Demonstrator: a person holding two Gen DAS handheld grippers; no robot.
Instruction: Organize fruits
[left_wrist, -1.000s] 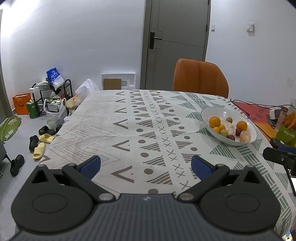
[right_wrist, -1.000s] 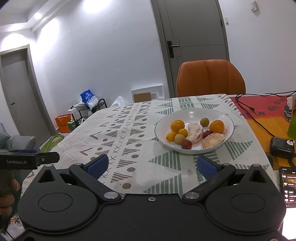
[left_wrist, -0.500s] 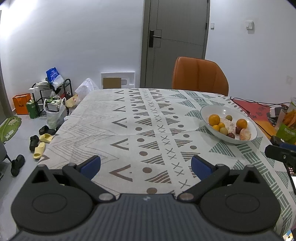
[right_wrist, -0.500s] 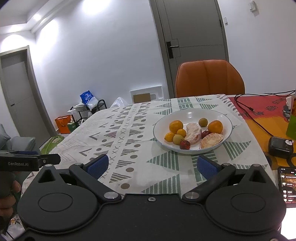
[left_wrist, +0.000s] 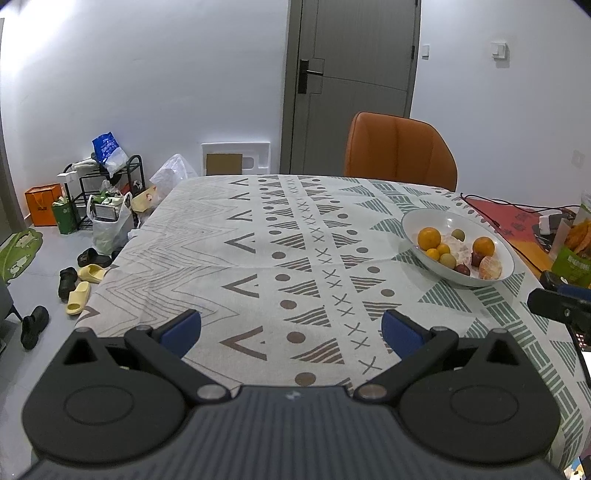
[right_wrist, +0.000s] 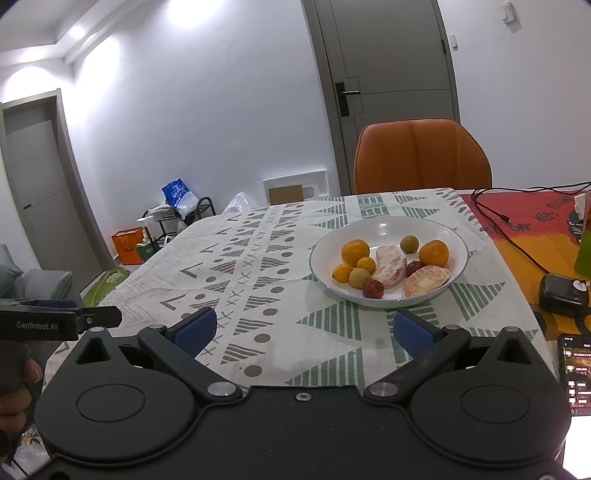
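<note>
Left hand-held gripper (left_wrist: 291, 328): released, blue pads spread wide with nothing between them, hovering over bare patterned cloth at the near edge of the table (left_wrist: 258, 236).
Right hand-held gripper (right_wrist: 303, 328): also released and empty, low over the cloth, aimed toward the bowl.
Phone (right_wrist: 574, 369): lit screen at 3 o'clock of the right tool, at the table's near edge.
Bowl (right_wrist: 388, 299): white, at 1 o'clock just beyond the right pads; holds every fruit seen.
Fruit: oranges (right_wrist: 355, 252), small green and red fruits, and peeled citrus pieces (right_wrist: 426, 280) touching one another.
Beyond: cables (right_wrist: 517, 243) on a red mat at 2 o'clock, orange chair (right_wrist: 421, 158), grey door.
Risk: packed round fruit may roll out if pads nudge a neighbour; soft peeled pieces could crush under a hard squeeze; a wide swing could catch the cables.
</note>
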